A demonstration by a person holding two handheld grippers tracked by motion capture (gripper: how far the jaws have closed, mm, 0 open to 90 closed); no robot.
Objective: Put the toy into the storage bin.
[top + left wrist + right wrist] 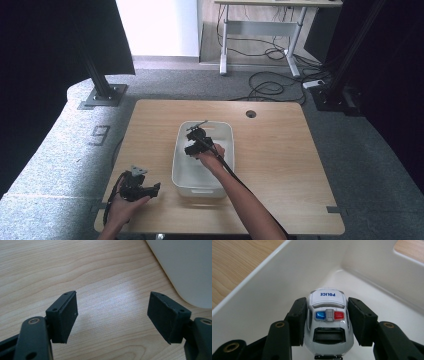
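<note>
A white toy police car (328, 320) with a blue and red light bar and "POLICE" on its hood sits between the pads of my right gripper (327, 321), which is shut on its two sides. The car hangs inside a white plastic bin (225, 131), near one corner (342, 267). In the high view the right gripper (194, 146) is over the bin's left half. My left gripper (155, 188) rests low over the table at the front left, beside the bin. Its jaws stand wide open over bare wood (112, 312), with nothing between them.
The wooden table (280, 165) has a round cable hole (251, 113) at the back. The bin's rounded corner (190, 267) lies close to the left gripper's right. Beyond the table stand a desk frame (260, 35) and floor cables (270, 87).
</note>
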